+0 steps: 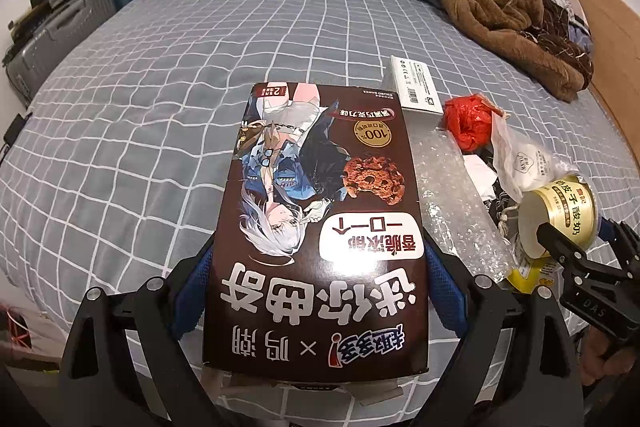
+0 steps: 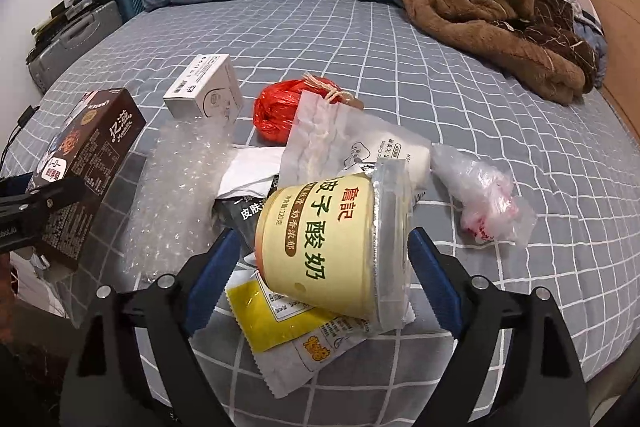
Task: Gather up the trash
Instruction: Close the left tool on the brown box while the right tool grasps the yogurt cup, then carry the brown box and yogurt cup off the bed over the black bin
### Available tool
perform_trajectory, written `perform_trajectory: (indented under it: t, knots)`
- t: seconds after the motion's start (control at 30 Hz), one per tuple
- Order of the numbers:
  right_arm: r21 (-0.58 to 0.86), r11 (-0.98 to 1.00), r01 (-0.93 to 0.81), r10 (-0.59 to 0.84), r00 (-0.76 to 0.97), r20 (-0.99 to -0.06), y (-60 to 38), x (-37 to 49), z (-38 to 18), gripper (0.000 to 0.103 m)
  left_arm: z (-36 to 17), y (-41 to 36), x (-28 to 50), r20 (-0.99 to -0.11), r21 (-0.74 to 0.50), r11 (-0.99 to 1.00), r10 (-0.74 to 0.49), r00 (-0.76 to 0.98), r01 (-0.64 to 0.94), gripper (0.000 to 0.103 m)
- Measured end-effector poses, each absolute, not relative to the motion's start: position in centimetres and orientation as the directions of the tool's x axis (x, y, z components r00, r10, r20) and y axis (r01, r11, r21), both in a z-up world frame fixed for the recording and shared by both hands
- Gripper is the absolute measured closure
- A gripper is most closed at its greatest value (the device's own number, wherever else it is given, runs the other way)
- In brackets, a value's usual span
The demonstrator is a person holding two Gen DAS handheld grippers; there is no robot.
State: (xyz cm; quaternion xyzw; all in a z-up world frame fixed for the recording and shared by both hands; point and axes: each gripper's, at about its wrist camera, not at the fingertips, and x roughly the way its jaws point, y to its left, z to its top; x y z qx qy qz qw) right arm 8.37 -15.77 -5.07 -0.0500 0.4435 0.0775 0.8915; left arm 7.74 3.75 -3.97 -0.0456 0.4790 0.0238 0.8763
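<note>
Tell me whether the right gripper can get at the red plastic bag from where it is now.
Probably not directly: the right gripper has the yogurt cup between its fingers, and the white drawstring pouch lies partly over the red plastic bag.

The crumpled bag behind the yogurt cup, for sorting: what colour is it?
Red, clearest in the right wrist view.

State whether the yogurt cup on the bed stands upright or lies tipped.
Tipped: the yogurt cup lies on its side over a yellow packet, foil-lidded mouth facing sideways.
</note>
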Motion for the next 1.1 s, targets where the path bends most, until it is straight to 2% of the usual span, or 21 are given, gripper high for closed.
perform_trajectory:
  t: [0.13, 0.23, 0.43, 1.1]
  knots:
    - [-0.07, 0.983, -0.172, 0.054, 0.623, -0.78, -15.1, 8.1, -4.8, 0.021, -4.0, 3.8, 7.7, -0.841, -0.056, 0.995, -0.002, 0.541, -0.084, 0.014]
    - [-0.08, 0.983, -0.168, 0.04, 0.612, -0.79, -15.0, 8.3, -5.1, 0.032, -4.0, 3.8, 7.7, -0.841, -0.057, 0.995, 0.0, 0.541, -0.088, 0.014]
    - [-0.056, 0.986, -0.158, 0.052, 0.607, -0.793, -15.4, 8.2, -5.0, 0.034, -4.1, 3.8, 7.7, -0.838, -0.06, 0.994, 0.001, 0.546, -0.093, 0.014]
    - [-0.008, 0.993, -0.116, 0.076, 0.703, -0.707, -16.9, 4.5, 0.4, 0.035, -1.4, 3.2, 4.0, -0.797, -0.074, 0.995, -0.022, 0.604, -0.062, 0.014]
